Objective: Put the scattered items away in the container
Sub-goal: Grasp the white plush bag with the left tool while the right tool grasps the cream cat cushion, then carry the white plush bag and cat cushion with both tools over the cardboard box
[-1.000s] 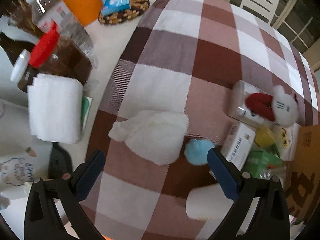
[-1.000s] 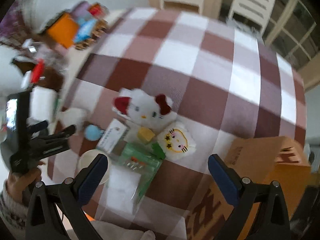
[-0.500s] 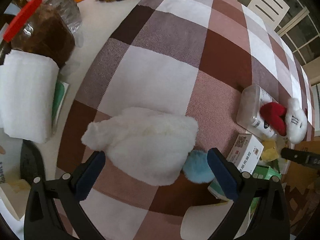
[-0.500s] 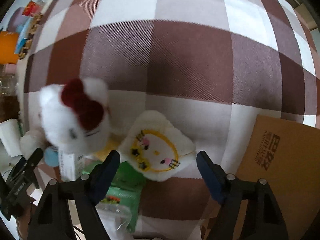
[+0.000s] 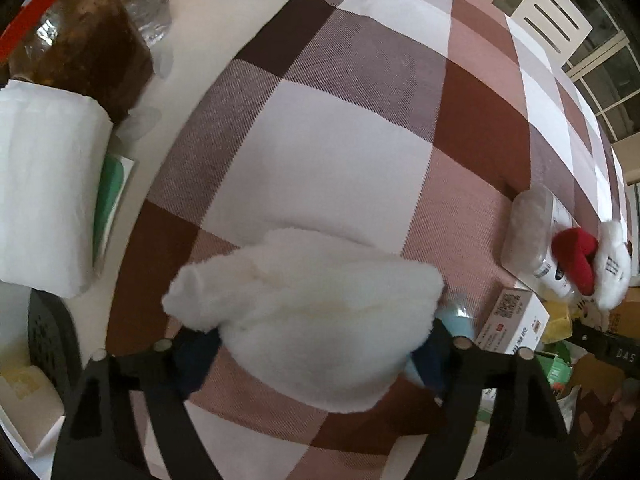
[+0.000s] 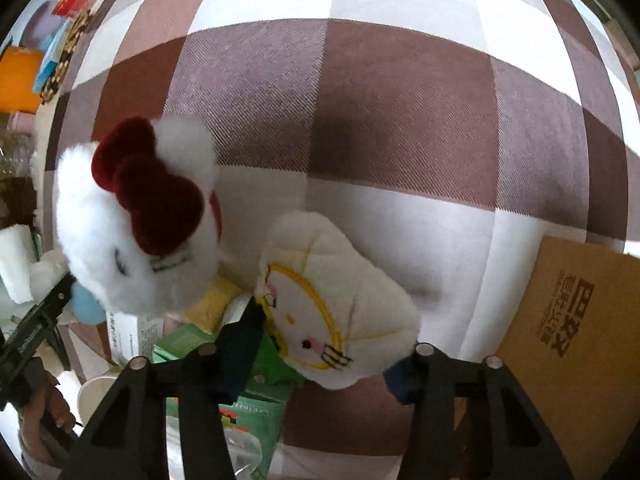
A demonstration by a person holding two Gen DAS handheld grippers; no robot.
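In the left wrist view a fluffy white plush (image 5: 316, 312) lies on the checked tablecloth between the fingers of my left gripper (image 5: 316, 352), which closes around it; a light blue ball (image 5: 454, 320) sits by its right side. In the right wrist view a cream plush with a yellow embroidered face (image 6: 332, 304) lies between the fingers of my right gripper (image 6: 324, 344), which presses on both its sides. A white cat plush with a red bow (image 6: 136, 212) lies to its left. A brown cardboard box (image 6: 576, 340) stands at the right.
A small white carton (image 5: 512, 320), a clear plastic jar (image 5: 532, 236), a green packet (image 6: 248, 384) and a paper cup (image 6: 96, 396) lie near the plushes. A tissue pack (image 5: 44, 184), jars and bottles stand at the table's left edge.
Both grippers moved down and forward to the plushes. The left closed in around the fluffy white plush; the right closed in around the yellow-faced plush.
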